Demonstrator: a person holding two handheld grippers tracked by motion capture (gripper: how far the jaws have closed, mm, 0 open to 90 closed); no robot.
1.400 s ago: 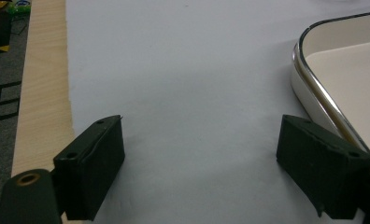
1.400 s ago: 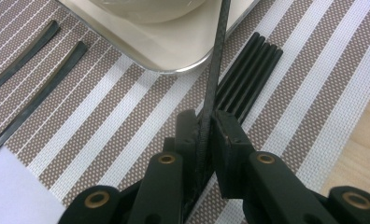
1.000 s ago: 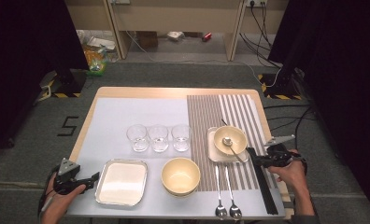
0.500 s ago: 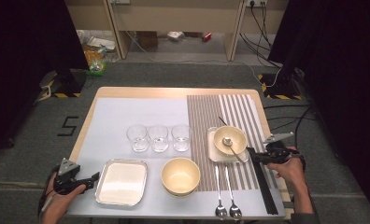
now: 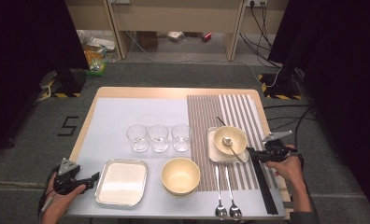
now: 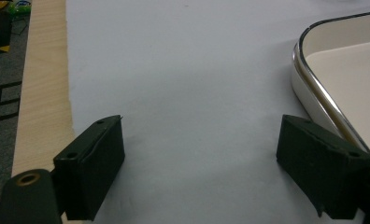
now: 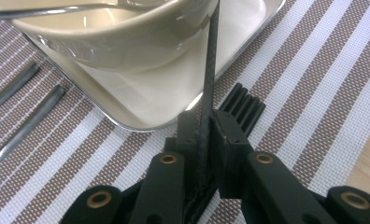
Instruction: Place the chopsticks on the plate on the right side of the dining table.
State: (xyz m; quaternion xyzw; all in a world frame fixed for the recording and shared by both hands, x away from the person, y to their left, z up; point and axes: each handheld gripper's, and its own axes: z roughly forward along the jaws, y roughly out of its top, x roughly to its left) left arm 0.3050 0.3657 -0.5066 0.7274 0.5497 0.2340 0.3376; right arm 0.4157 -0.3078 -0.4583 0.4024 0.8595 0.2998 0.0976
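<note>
My right gripper (image 7: 205, 135) is shut on a thin black chopstick (image 7: 211, 70), which slants up against the side of a cream bowl (image 7: 117, 37). That bowl (image 5: 236, 134) holds a spoon (image 5: 227, 141) and stands in a small steel tray (image 5: 212, 154) on the striped placemat (image 5: 206, 107). In the high view the right gripper (image 5: 254, 155) sits just right of this tray. More black chopsticks (image 5: 267, 191) lie on the mat below it. My left gripper (image 6: 202, 154) is open over the pale mat, with nothing between its jaws, just left of a larger steel tray (image 5: 122, 182).
Three empty glasses (image 5: 158, 138) stand in a row mid-table. A yellow bowl (image 5: 181, 176) sits near the front, with two spoons (image 5: 225, 196) lying right of it. The table's wooden left edge (image 6: 38, 93) runs beside the left gripper (image 5: 95, 176).
The right gripper has edged slightly toward the small tray with the chopstick in it. The left gripper has barely moved.
</note>
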